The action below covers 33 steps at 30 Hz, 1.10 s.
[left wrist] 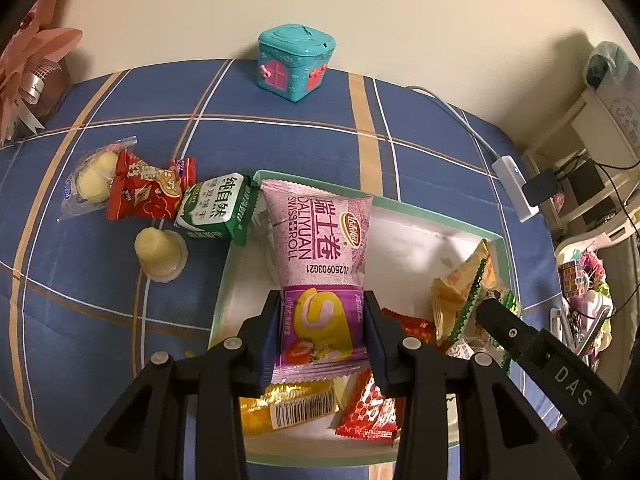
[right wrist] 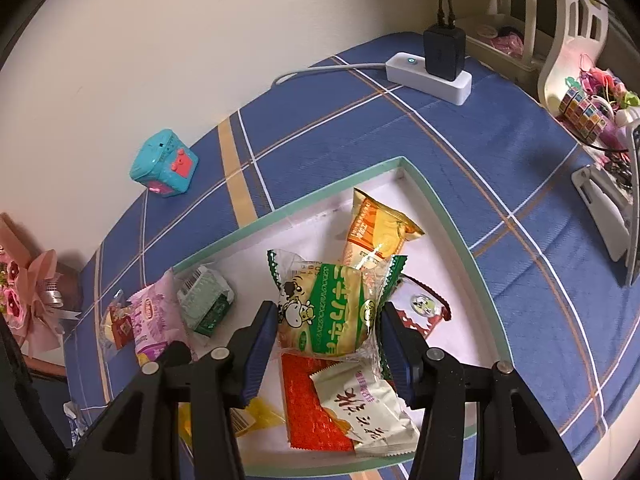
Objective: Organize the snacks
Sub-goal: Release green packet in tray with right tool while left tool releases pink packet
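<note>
Black left gripper (left wrist: 322, 330) clamps the lower end of a pink Swiss-roll pack (left wrist: 320, 256), pads pressed on both sides, with the pack standing over the tray (left wrist: 424, 210) near its left wall. Right gripper (right wrist: 328, 334) likewise pinches a green-and-white biscuit pack (right wrist: 326, 312), held above the tray floor. Below that pack, toward 6 o'clock in the right view, lie a red packet (right wrist: 310, 412) and a white packet (right wrist: 366, 412), the white one overlapping the red. At 12 o'clock from the biscuit pack, an orange packet (right wrist: 374, 232) rests near the tray's far corner. A yellow packet (left wrist: 286, 406) lies under the left gripper. Outside the tray, at 10 o'clock in the left view, sit a green carton-style pack (left wrist: 216, 210), a red wrapper (left wrist: 142, 192), a clear bag (left wrist: 90, 178) and a jelly cup (left wrist: 160, 254) on the blue checked cloth (left wrist: 304, 140). A teal toy box (left wrist: 294, 62) stands at 12 o'clock by the wall, and a power strip (right wrist: 428, 76) at 1 o'clock in the right view.
</note>
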Available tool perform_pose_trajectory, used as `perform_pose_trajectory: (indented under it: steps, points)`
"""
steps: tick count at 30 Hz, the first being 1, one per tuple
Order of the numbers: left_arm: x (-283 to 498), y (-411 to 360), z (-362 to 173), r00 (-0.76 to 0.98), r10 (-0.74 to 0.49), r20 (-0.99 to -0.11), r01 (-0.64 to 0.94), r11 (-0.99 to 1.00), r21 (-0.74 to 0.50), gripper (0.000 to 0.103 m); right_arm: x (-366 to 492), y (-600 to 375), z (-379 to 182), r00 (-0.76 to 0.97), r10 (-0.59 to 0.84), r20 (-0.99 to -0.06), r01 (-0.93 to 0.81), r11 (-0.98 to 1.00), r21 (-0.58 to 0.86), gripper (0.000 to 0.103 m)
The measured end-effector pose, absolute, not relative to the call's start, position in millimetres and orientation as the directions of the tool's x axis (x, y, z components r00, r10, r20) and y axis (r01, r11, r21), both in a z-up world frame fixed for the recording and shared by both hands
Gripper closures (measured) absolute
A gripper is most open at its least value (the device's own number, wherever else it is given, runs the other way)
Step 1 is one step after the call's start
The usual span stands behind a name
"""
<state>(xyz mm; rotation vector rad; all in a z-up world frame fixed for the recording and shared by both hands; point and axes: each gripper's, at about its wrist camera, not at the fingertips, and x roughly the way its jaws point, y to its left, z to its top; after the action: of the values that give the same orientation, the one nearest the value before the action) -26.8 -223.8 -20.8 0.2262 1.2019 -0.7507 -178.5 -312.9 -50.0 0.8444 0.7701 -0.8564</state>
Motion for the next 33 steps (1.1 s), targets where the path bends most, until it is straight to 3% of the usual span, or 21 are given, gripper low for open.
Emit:
perform_pose_trajectory:
  steps: [28,33]
  points:
    - [-16.7,-237.0,-39.9,0.138,-0.379,-0.915,0.636,0.742,-0.212,0.062,-159.6,-310.3,-57.8,0.425,-0.3,-0.854,0.862,0.421,0.281,0.048]
    - [-17.6,-235.5,-31.9,0.138,-0.384,-0.913,0.632,0.744,-0.217,0.048,-159.8,-309.0,-55.6,0.414,-0.299,-0.86,0.865,0.422,0.27,0.046]
